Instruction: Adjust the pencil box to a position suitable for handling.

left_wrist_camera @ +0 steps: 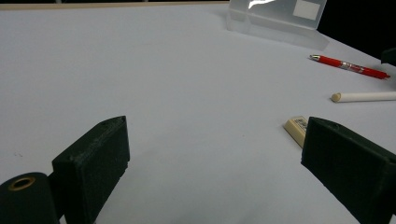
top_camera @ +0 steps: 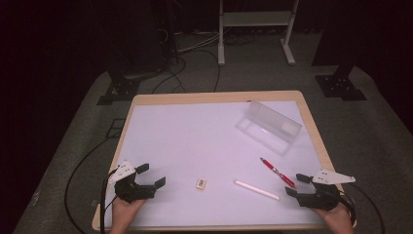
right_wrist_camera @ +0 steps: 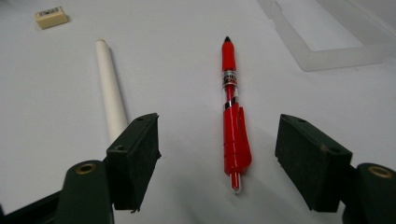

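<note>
A red pen (top_camera: pixel 276 171) (right_wrist_camera: pixel 232 112) (left_wrist_camera: pixel 349 66) lies on the white mat, right of centre. Beside it rests a white stick (top_camera: pixel 256 189) (right_wrist_camera: pixel 111 88) (left_wrist_camera: pixel 364 96), and a small cream eraser (top_camera: pixel 200 183) (left_wrist_camera: pixel 296 128) (right_wrist_camera: pixel 51 17) lies near the front middle. An open clear plastic case (top_camera: pixel 268 126) (left_wrist_camera: pixel 280 18) (right_wrist_camera: pixel 327 32) sits at the back right. My right gripper (top_camera: pixel 298 185) (right_wrist_camera: pixel 217 154) stands open at the front right, its jaws either side of the pen's rear end. At the front left my left gripper (top_camera: pixel 150 175) (left_wrist_camera: pixel 215 163) is open and holds nothing.
The white mat (top_camera: pixel 195 141) covers a wooden table (top_camera: pixel 311 122). Cables (top_camera: pixel 83 165) trail off the left side onto the grey floor. A white frame stand (top_camera: pixel 253 29) and dark stand bases (top_camera: pixel 341 85) sit behind the table.
</note>
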### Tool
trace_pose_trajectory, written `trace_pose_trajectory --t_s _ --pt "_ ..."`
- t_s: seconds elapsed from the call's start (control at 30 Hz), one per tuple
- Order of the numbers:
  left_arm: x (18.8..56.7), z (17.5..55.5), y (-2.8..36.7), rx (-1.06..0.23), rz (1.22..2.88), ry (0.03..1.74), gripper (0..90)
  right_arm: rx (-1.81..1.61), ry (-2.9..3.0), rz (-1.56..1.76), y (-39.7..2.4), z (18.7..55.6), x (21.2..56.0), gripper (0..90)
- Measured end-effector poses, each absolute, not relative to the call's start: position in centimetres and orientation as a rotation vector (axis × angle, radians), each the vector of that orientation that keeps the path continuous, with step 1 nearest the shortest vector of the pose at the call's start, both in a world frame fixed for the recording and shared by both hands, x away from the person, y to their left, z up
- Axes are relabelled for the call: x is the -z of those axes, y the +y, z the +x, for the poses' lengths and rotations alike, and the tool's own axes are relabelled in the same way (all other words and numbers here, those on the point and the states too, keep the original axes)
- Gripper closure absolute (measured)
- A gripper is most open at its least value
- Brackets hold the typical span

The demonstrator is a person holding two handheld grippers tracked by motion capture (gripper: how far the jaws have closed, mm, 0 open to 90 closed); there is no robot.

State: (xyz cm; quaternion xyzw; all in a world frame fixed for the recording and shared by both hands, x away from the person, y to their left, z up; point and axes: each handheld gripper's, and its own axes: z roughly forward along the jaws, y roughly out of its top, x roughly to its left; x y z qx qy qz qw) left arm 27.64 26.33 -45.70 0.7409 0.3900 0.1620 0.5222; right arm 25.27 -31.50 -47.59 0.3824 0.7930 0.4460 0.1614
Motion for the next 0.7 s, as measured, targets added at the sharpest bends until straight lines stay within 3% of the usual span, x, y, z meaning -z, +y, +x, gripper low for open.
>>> trace_pose_trajectory --t_s 0.7 --pt "45.7 27.8 26.5 -0.386 1.778 0.926 7.3 -1.272 2.309 1.015 -30.0 27.6 44.6 27.3"
